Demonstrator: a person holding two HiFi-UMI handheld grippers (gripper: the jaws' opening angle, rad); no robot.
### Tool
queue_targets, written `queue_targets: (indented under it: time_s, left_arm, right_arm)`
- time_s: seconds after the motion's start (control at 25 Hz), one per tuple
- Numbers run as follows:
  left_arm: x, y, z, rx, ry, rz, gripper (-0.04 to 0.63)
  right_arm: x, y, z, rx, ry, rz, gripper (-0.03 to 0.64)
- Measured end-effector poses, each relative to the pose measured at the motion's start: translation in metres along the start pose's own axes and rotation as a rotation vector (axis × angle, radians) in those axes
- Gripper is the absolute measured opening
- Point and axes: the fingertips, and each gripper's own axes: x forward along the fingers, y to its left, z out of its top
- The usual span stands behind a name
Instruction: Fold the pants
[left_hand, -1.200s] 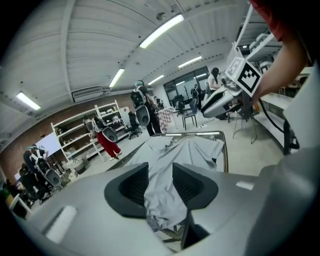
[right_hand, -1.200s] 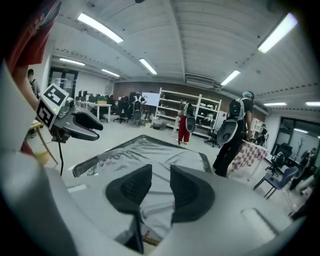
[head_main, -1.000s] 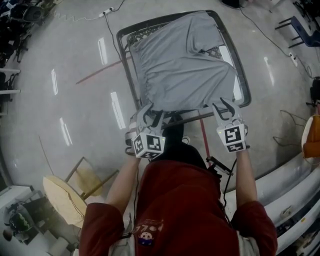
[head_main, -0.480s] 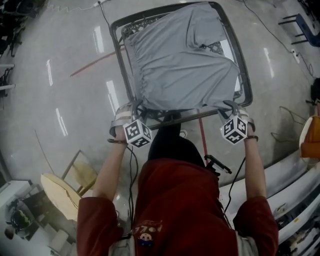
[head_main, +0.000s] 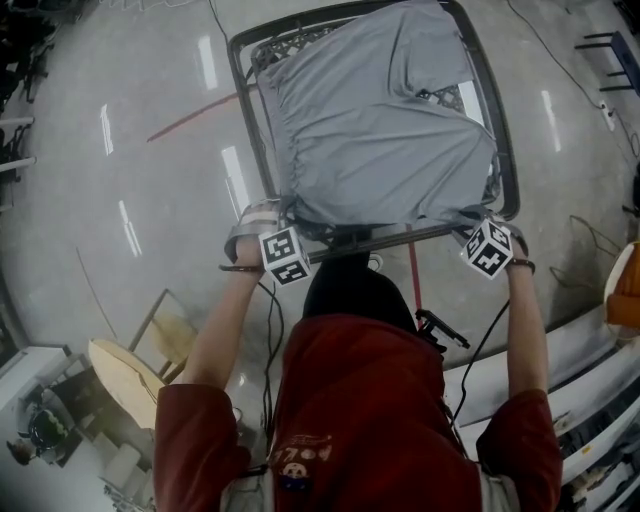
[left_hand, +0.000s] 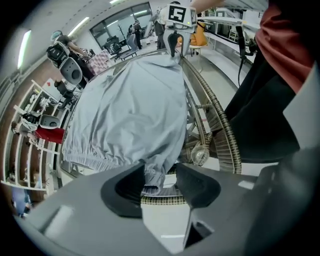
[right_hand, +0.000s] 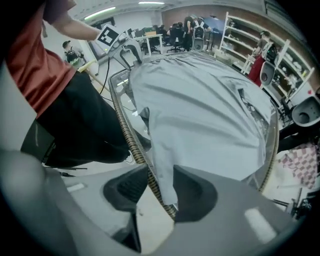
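Observation:
Grey pants (head_main: 380, 130) lie spread flat on a mesh table with a dark frame (head_main: 250, 110). My left gripper (head_main: 275, 235) points down at their near left corner. In the left gripper view the elastic hem corner (left_hand: 150, 177) hangs between the jaws of the left gripper (left_hand: 159, 182), which are closing, with a gap still showing beside the cloth. My right gripper (head_main: 487, 240) points down at the near right corner. In the right gripper view the pants' corner (right_hand: 162, 175) and the table's woven rim (right_hand: 125, 125) sit between the parted jaws of the right gripper (right_hand: 160, 187).
A round wooden seat (head_main: 120, 385) stands on the floor at lower left. White benches (head_main: 580, 370) run along the lower right. A red line (head_main: 410, 275) and cables cross the floor near the table. The person's torso stands right against the table's near edge.
Both grippers have dropped and tipped to point down, moving from just in front of the table onto the pants' two near corners. The pants have not moved.

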Motion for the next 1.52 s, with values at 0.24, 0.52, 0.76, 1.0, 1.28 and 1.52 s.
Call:
queue_targets:
  time_s: [0.24, 0.52, 0.76, 1.0, 1.28, 1.52]
  left_arm:
    - [0.004, 0.005, -0.011, 0.028, 0.044, -0.007, 0.097]
    - [0.002, 0.004, -0.013, -0.002, 0.037, 0.019, 0.041]
    - [-0.013, -0.011, -0.014, -0.018, 0.031, 0.039, 0.040]
    - [-0.026, -0.032, -0.016, -0.025, 0.038, 0.049, 0.040]
    - [-0.038, -0.036, -0.020, -0.062, 0.030, 0.072, 0.040]
    - [-0.050, -0.014, -0.011, -0.093, 0.015, 0.102, 0.040]
  right_arm:
    - [0.006, -0.001, -0.003, -0.026, 0.045, 0.042, 0.028]
    - [0.001, -0.006, -0.013, -0.036, 0.022, -0.097, 0.006]
    - [-0.014, 0.008, -0.025, -0.014, 0.012, -0.143, 0.006]
    - [-0.026, 0.033, -0.042, -0.004, 0.026, -0.130, 0.006]
    - [-0.045, 0.026, -0.043, 0.007, -0.014, -0.213, 0.006]
    - [-0.069, -0.015, -0.023, -0.020, -0.050, -0.293, 0.006]
